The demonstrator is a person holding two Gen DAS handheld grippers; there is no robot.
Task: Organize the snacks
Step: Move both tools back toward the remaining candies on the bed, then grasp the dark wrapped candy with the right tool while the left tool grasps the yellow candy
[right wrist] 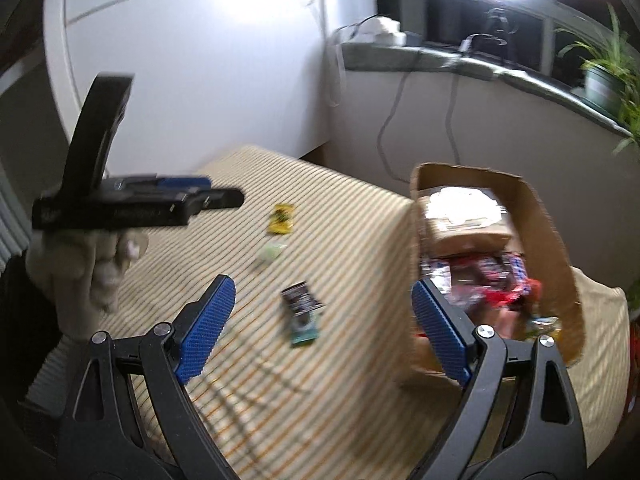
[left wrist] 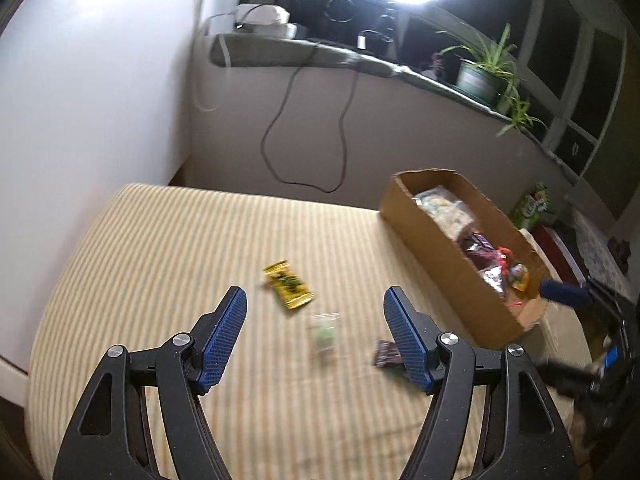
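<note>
Snacks: three loose on striped beige cloth-covered counter (left wrist: 160, 264) — yellow foil packet (left wrist: 289, 289), pale green clear-wrapped sweet (left wrist: 325, 331), dark brown-and-teal wrapper (right wrist: 302, 312). Others already inside open brown cardboard box (left wrist: 432, 256) at counter's right.

Left gripper (left wrist: 315, 326): fingers spread wide, empty, hanging above green sweet. Right gripper (right wrist: 323, 326): fingers wide, empty, over dark wrapper, just beside box wall.

Likely step: pick one loose snack. Advice: straddle wrapper across short side, lower until tips meet cloth, close gently, avoid pinching fabric. Motion blur — slow before closing.
</note>
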